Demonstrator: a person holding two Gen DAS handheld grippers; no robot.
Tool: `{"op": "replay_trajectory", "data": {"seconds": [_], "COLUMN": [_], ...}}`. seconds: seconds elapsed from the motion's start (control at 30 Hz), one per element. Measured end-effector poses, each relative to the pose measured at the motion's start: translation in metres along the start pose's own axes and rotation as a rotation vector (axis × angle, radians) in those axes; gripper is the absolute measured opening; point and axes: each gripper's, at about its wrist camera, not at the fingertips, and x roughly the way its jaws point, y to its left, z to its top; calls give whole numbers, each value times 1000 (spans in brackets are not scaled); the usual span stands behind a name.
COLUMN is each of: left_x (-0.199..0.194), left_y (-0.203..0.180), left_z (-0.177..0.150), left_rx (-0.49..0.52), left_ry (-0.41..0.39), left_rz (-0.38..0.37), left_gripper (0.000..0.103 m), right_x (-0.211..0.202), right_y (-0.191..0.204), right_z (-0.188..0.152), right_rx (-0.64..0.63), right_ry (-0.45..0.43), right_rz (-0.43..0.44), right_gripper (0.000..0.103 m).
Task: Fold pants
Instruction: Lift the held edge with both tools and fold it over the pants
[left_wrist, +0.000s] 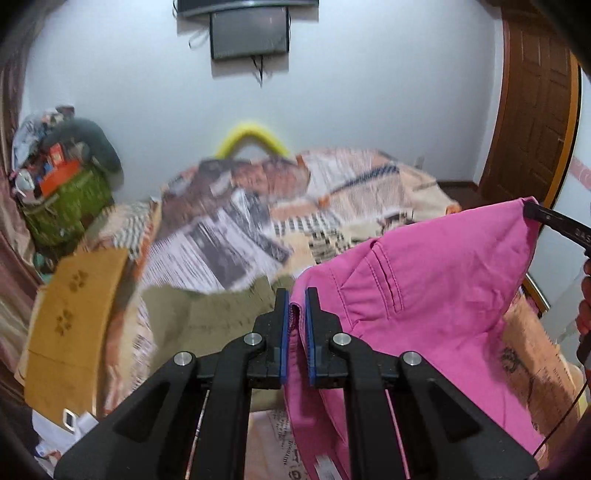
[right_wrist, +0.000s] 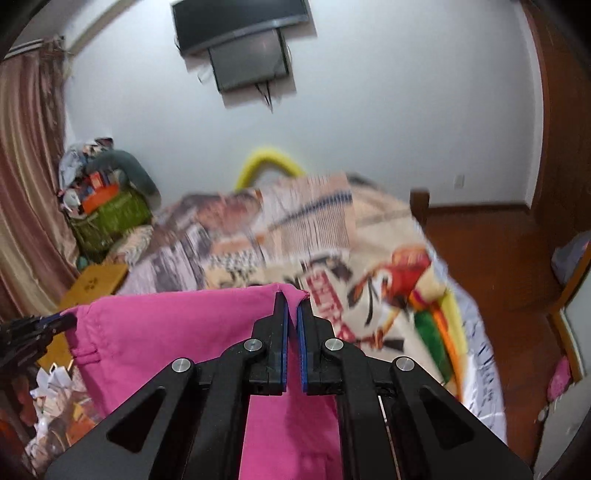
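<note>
Nearest in the left wrist view, the left tool (left_wrist: 296, 295) has its blue-padded fingers clamped on a bunched edge of the pink pants (left_wrist: 424, 280), the cloth pinched in the narrow gap between the pads and falling away below them. From that grip the pants stretch up and to the right to a second corner, where the tip of the right tool (left_wrist: 532, 210) holds it at the picture's edge, with part of a hand (left_wrist: 585, 306) showing just below. A stitched pocket seam runs across the raised cloth. In the right wrist view the right tool (right_wrist: 291, 297) is likewise closed tight on a corner of the pants (right_wrist: 166, 332), the top edge running nearly level to the left, where the left tool (right_wrist: 64, 320) pinches the far corner beside a belt loop. The pants hang in the air between the two tools, above the bed (left_wrist: 229, 236). The bed is covered with a printed, newspaper-patterned spread; an olive cloth (left_wrist: 207, 314) lies on it just beyond the left tool. A yellow-brown box (left_wrist: 74, 314) sits at its left side. Farther back stand a green bag (left_wrist: 66, 210) heaped with things, a yellow curved piece (left_wrist: 255, 136) against the white wall, a dark screen (left_wrist: 249, 33) mounted high, and a wooden door (left_wrist: 535, 110) at the right.
</note>
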Motion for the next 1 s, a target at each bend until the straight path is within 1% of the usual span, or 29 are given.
{"op": "replay_trajectory", "data": {"seconds": [0.1, 0.2, 0.33, 0.47, 0.6, 0.7, 0.83, 0.93, 1.0], "left_x": [-14, -23, -33, -42, -45, -47, -45, -44, -44], "left_y": [-3, -10, -17, -18, -12, -19, -29, -31, -31], "left_z": [2, -11, -36, -64, -98, -134, -169, -185, -192], "left_rx": [12, 37, 65, 74, 39, 73, 108, 115, 114], "left_ry": [1, 33, 68, 99, 178, 233, 299, 328, 336], "left_rz": [-11, -35, -54, -45, -100, -113, -129, -132, -133], "left_gripper": [8, 8, 8, 8, 8, 8, 8, 9, 9], "right_x": [-16, -28, -37, -52, -63, -66, -68, -70, -75], "right_y": [9, 12, 12, 11, 3, -4, -13, -19, -21], "right_z": [0, -11, -38, -73, -100, -124, -156, -176, -186], "right_rx": [-33, -51, -78, -100, -60, -19, 21, 42, 40], "right_ry": [-7, 17, 71, 123, 170, 208, 261, 313, 333], "right_rz": [-2, -2, 2, -2, 37, 56, 58, 54, 37], "right_gripper": [4, 4, 4, 4, 4, 4, 4, 5, 5]}}
